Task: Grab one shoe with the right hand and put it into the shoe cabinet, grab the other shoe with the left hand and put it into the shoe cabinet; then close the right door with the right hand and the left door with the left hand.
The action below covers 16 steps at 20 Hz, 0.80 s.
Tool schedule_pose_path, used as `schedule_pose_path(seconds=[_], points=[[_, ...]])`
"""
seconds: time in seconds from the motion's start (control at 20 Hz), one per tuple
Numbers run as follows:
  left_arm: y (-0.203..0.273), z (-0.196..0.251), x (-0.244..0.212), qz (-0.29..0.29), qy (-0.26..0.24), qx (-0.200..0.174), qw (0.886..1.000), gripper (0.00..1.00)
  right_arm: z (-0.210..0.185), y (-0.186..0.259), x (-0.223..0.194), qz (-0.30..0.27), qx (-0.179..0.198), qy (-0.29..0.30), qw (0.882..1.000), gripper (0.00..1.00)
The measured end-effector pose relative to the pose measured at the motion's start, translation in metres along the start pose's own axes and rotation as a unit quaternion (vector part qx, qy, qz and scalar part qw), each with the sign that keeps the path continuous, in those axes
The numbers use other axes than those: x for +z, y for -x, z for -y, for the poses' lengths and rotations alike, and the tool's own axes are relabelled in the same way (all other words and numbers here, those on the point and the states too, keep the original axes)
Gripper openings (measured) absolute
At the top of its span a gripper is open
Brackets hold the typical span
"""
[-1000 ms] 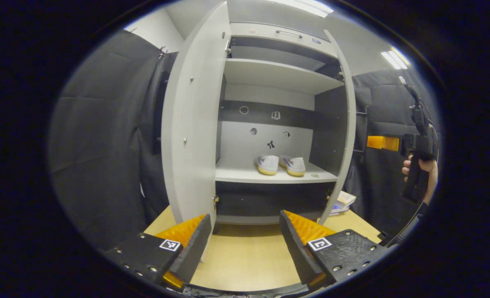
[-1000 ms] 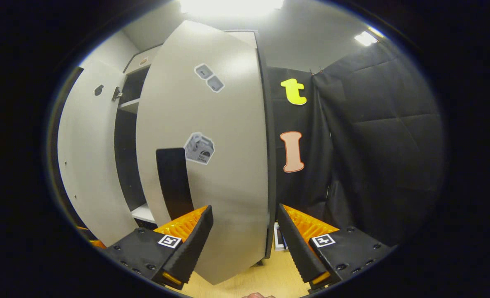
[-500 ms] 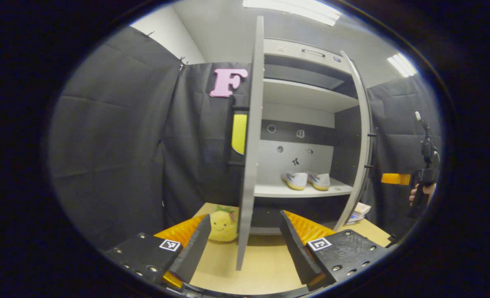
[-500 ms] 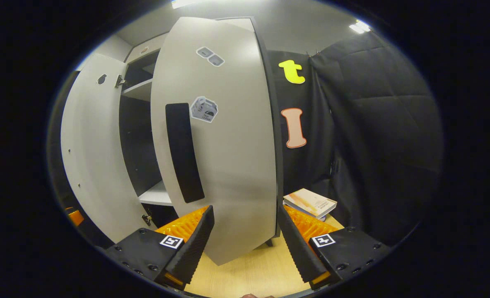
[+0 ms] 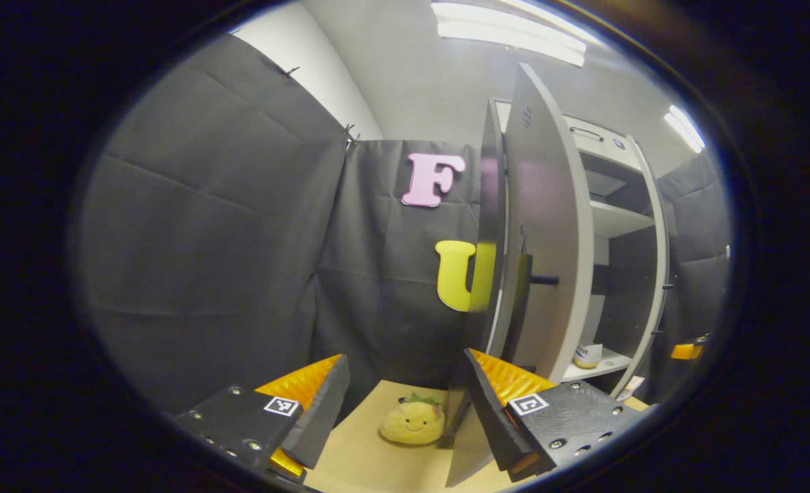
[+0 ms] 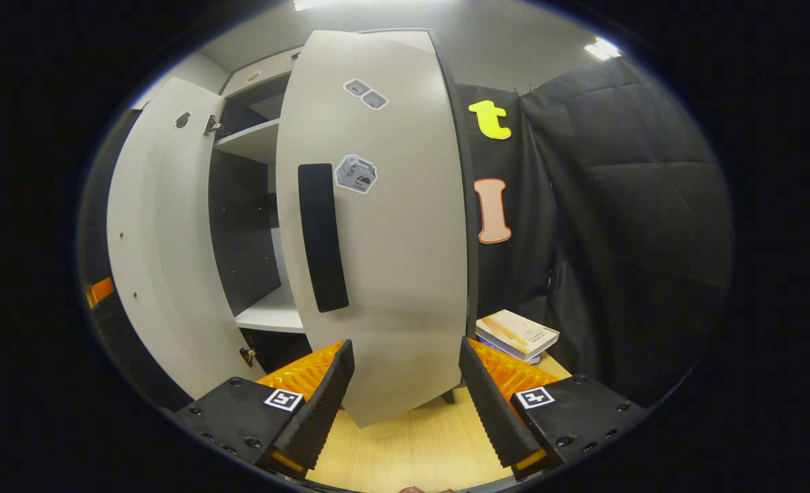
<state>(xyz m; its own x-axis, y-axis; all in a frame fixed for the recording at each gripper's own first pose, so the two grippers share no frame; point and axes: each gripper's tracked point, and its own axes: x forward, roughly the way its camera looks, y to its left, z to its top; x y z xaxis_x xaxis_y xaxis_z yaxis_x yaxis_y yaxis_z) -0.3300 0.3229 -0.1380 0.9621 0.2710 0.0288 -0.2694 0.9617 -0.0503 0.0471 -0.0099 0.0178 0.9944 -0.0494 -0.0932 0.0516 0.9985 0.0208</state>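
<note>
Left gripper (image 5: 405, 404): fingers apart, holding nothing, above the wooden tabletop (image 5: 363, 465); a plush yellow fruit toy (image 5: 413, 420) lies near the flat grey left door (image 5: 545, 260), long axis upright, seen from outside. One shoe (image 5: 588, 355) sits on the cabinet shelf (image 5: 600, 366). Right gripper (image 6: 406, 400): fingers apart, before the smooth right door (image 6: 384, 226), half open, with its black vertical handle (image 6: 322, 236); books (image 6: 517, 333) lie at the tabletop's far right.

A pale wooden table (image 6: 418, 452) carries the cabinet (image 6: 377, 226), stacked books (image 6: 517, 333) and a plush toy (image 5: 412, 420).

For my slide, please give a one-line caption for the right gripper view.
Open right gripper faces the half-open right door of the shoe cabinet, books beside it.
</note>
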Motion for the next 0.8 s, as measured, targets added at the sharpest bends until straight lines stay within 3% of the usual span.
schedule_pose_path(seconds=[0.3, 0.6, 0.8], points=[[-0.052, 0.001, 0.013, -0.005, -0.047, -0.056, 0.997, 0.94, 0.025, 0.012, 0.001, -0.009, -0.04, 0.006, 0.999, 0.97], [-0.076, 0.03, 0.012, -0.006, -0.012, -0.114, 0.993, 0.94, 0.047, 0.027, 0.002, -0.012, -0.075, 0.016, 0.997, 0.96], [-0.079, 0.034, 0.008, -0.021, -0.008, -0.12, 0.992, 0.93, 0.055, 0.035, 0.002, -0.008, -0.082, 0.009, 0.997, 0.97]])
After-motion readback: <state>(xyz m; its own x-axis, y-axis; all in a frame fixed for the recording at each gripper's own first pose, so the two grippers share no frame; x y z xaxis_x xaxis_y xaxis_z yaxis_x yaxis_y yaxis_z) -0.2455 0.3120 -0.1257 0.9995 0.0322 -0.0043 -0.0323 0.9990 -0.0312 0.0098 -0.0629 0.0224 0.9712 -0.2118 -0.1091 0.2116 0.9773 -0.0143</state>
